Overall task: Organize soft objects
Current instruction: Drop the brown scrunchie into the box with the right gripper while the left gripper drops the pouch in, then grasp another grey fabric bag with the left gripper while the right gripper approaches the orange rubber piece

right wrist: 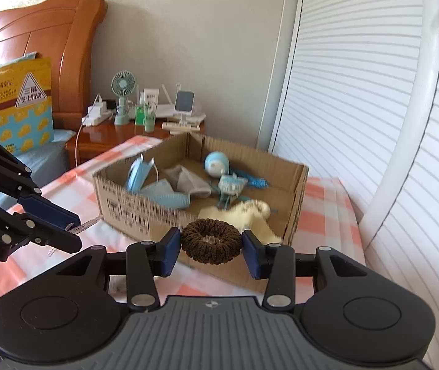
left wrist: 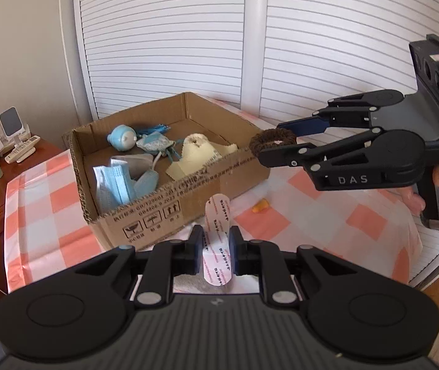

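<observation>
- Our right claw [right wrist: 210,246] grips the brown scrunchie [right wrist: 210,240] across its ring, at the cardboard box's [right wrist: 133,212] near wall — held level, we judge, so it can drop in with the other soft things.
- Our left claw [left wrist: 216,246] pinches a pink-and-white strip [left wrist: 217,240] upright — just short of the box on the checked bed cover [left wrist: 327,215], apparently awaiting its turn.

left wrist: faces shutters | right wrist: faces nightstand | shared: cardboard box [left wrist: 145,212], near
</observation>
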`<state>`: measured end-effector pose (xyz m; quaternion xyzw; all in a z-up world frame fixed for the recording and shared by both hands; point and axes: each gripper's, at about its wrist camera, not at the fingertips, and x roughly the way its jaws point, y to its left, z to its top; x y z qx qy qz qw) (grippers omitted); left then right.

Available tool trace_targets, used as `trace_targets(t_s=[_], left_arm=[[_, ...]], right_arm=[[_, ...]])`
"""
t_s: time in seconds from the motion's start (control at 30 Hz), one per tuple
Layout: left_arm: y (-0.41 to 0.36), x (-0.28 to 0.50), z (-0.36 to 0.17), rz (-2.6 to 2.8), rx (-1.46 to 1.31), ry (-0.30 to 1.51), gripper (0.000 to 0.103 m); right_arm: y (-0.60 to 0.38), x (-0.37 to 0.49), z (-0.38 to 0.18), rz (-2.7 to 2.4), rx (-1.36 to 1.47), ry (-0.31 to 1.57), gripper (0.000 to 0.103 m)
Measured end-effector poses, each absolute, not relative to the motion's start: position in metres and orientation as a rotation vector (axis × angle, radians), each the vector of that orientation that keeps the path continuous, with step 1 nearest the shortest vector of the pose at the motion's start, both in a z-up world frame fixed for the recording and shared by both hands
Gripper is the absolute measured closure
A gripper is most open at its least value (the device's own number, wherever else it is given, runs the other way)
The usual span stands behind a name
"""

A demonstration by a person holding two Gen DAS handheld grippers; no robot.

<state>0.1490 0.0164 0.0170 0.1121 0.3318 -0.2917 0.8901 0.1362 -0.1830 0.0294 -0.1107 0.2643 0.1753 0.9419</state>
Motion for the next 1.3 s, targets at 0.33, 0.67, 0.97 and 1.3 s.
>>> trace_targets(t_s=[0.33, 0.67, 0.97, 1.3], left_arm=[[0.029, 0.218, 0.053, -0.519, 0.205, 0.633, 0.087], [0.024, 0.306, 0.049, -0.423, 0.218, 0.664, 0.087], [0.008, 0.357, 0.036, -0.349, 0.236, 0.695, 0.052], [0.016, 0.321, 0.043, -0.274, 0.221, 0.694, 0.015]], right_arm=[[-0.156, 0.197, 0.039, 0.412, -0.213, 0.516, 0.047], [-0.154, 0.195, 0.017, 0.379, -0.189, 0.575, 0.0], [-0.173, 0.167, 0.007, 0.321, -0.145, 0.632, 0.0], [-0.188, 0.151, 0.006, 0.263, -0.113, 0.656, 0.0]])
